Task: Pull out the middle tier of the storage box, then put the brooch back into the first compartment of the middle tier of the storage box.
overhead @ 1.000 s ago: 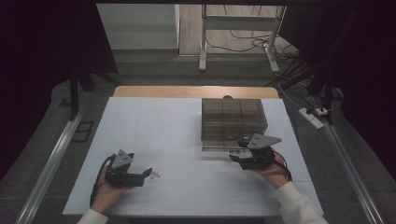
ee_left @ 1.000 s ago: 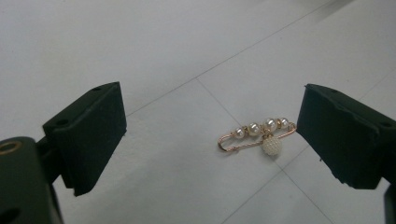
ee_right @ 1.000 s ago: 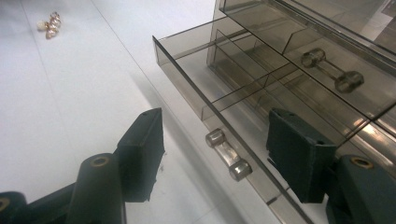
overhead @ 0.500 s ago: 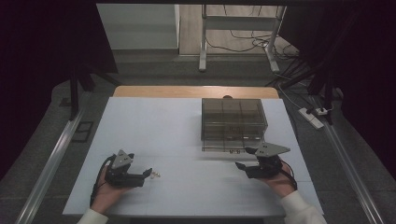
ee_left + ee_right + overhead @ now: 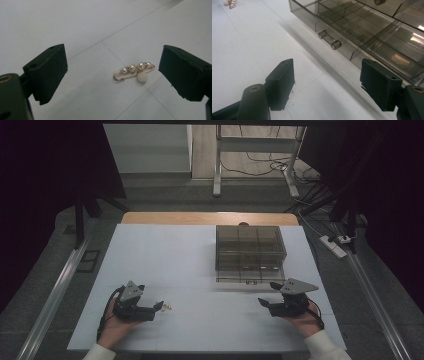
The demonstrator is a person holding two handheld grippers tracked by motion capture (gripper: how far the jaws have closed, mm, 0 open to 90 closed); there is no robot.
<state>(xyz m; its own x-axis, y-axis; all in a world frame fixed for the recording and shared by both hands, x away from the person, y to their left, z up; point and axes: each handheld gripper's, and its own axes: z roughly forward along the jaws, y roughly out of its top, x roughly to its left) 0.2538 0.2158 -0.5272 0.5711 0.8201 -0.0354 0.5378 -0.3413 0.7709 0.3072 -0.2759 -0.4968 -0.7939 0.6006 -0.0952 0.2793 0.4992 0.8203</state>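
A small gold pin brooch with pearls (image 5: pixel 135 72) lies on the white table (image 5: pixel 200 260), between the wide-apart pads of my left gripper (image 5: pixel 113 71) without touching them. In the high view that brooch (image 5: pixel 167 307) sits just off the left gripper's (image 5: pixel 159 306) tips. A smoky clear drawer box (image 5: pixel 250 245) stands at the right, its bottom drawer (image 5: pixel 362 30) pulled out, with a clear bar handle (image 5: pixel 329 40). My right gripper (image 5: pixel 328 82) hovers just short of the handle. Its jaws have just been opening and hold nothing.
The drawer is divided into several compartments, and a small dark item (image 5: pixel 379 2) lies in a far one. The box takes up the table's right rear. A wooden strip (image 5: pixel 210 218) runs along the far edge. A power strip (image 5: pixel 334 245) lies on the floor to the right.
My right gripper has drawn back from the drawer front, toward the near right of the table. The left gripper and the brooch have not moved.
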